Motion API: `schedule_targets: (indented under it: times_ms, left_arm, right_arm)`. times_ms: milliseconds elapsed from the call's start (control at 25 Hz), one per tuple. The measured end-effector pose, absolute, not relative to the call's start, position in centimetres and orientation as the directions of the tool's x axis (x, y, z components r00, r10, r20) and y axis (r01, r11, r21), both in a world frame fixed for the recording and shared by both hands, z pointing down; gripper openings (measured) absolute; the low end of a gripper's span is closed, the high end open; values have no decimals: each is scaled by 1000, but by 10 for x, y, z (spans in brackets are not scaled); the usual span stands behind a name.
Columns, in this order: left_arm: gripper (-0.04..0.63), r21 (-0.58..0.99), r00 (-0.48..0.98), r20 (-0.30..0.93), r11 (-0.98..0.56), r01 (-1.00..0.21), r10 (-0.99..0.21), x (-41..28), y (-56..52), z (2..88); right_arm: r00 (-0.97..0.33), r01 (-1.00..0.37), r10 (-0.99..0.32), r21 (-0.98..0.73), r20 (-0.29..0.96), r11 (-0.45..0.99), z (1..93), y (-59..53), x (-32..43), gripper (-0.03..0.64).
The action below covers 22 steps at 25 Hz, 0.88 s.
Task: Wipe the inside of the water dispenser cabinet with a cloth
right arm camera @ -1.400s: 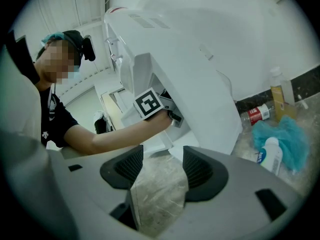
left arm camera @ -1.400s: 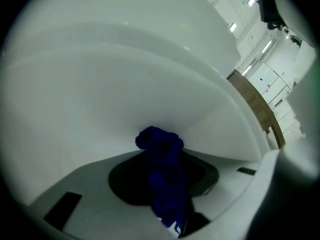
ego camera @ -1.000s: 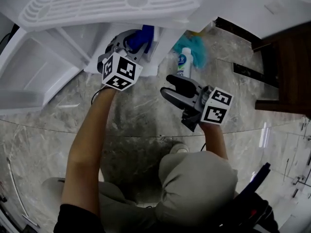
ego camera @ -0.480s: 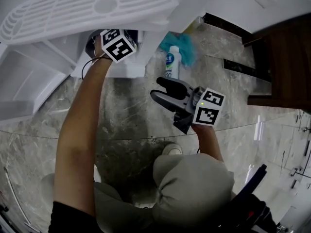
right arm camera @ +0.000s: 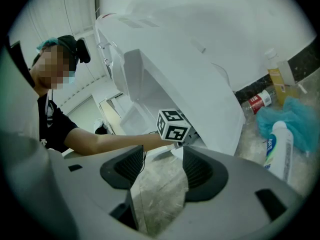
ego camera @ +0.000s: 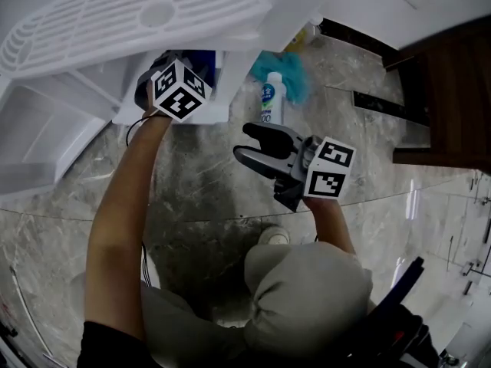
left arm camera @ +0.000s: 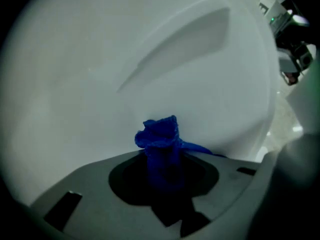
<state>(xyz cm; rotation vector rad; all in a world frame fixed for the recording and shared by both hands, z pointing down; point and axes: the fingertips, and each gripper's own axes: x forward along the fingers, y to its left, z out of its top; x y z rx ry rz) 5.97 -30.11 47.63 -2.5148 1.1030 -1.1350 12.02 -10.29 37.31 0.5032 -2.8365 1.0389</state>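
The white water dispenser (ego camera: 146, 14) stands with its lower cabinet (ego camera: 207, 90) open towards me. My left gripper (left arm camera: 162, 159) reaches into that opening, shut on a bunched blue cloth (left arm camera: 161, 134) that sits against the white inner wall (left arm camera: 150, 59). In the head view only its marker cube (ego camera: 178, 90) and a bit of the blue cloth (ego camera: 201, 60) show; the jaws are hidden under the dispenser. My right gripper (ego camera: 245, 142) hovers over the floor outside, open, with nothing between its fingers (right arm camera: 200, 171).
A white bottle (ego camera: 268, 102) lies on a teal cloth (ego camera: 282, 71) right of the cabinet, with more bottles (right arm camera: 260, 101) behind by the wall. The open cabinet door (ego camera: 46, 121) is at left, a dark wooden cabinet (ego camera: 453, 98) at right. My knee (ego camera: 307, 297) is below.
The left gripper has pushed deeper into the cabinet with the blue cloth, so its jaws are hidden in the head view. The right gripper has stayed almost where it was.
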Motion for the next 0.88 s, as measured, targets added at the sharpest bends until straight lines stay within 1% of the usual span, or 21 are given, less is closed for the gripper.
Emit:
schedule_targets:
  times_ms: [120, 200, 280, 360, 400, 480, 600, 680, 760, 880]
  left_arm:
    - [124, -469, 375, 623, -712, -523, -686, 58, -327, 476]
    - [124, -464, 368, 644, -726, -508, -670, 57, -334, 472]
    - [124, -434, 389, 626, -717, -547, -676, 56, -332, 471]
    - [124, -372, 422, 598, -702, -607, -681, 57, -323, 472]
    - [124, -337, 451, 590, -712, -616, -670, 58, -315, 473]
    - [124, -269, 535, 594, -775, -571, -600, 60, -294, 473]
    - [126, -133, 657, 638, -898, -419, -401, 61, -247, 466]
    - [126, -66, 705, 642, -937, -343, -303, 57, -214, 457]
    - [126, -29, 740, 615, -946, -324, -273, 44, -186, 444]
    - [126, 21, 784, 556, -938, -347, -278, 16, -143, 423]
  right_arm:
    - [-938, -344, -283, -605, 197, 718, 373, -102, 121, 244]
    - [-939, -343, -275, -599, 207, 723, 373, -99, 122, 244]
    - [-942, -336, -267, -602, 204, 724, 374, -96, 123, 244]
    - [-943, -333, -267, -609, 200, 720, 375, -92, 124, 242]
    - [-943, -332, -265, -608, 201, 721, 376, -92, 123, 244]
    - [-946, -325, -256, -603, 201, 728, 377, -92, 118, 244]
    - [-955, -298, -232, -602, 186, 741, 374, -91, 105, 244]
    - [-958, -288, -219, -588, 187, 756, 372, -90, 95, 244]
    - [-956, -291, -220, -567, 192, 771, 370, -91, 87, 231]
    - [-956, -292, -228, -540, 184, 790, 365, -91, 71, 139]
